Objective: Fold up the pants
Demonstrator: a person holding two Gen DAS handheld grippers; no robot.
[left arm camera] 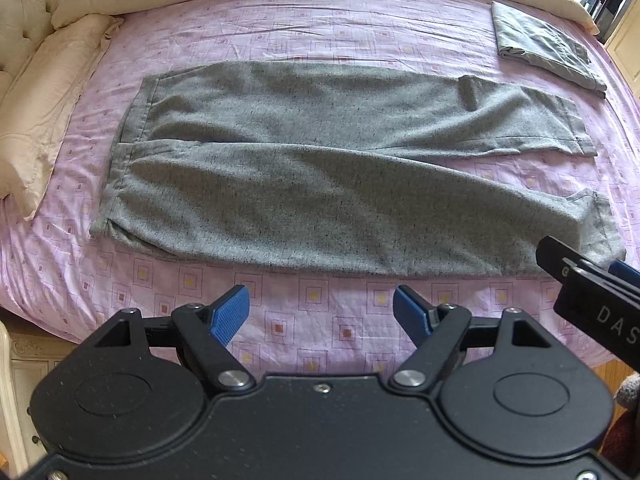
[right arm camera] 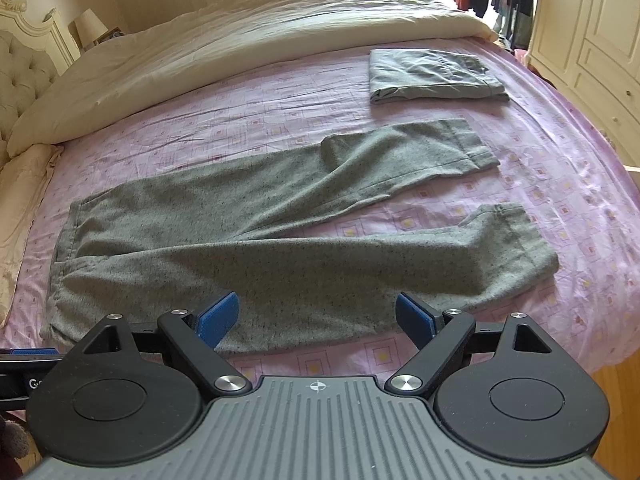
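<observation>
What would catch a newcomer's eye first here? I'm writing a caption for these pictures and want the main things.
The grey speckled pants lie spread flat across the middle of the pink patterned sheet, waistband at the left, the two legs parting toward the right. Beyond the leg ends sits an already folded grey garment. At the near edge both tools, the left tool and the right tool, hover open and empty.

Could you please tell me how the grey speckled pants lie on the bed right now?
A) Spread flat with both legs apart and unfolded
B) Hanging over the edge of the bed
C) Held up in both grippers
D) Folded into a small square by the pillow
A: the grey speckled pants lie flat on the pink sheet, both legs apart at the cuffs, and the left gripper and right gripper are open and empty.
</observation>
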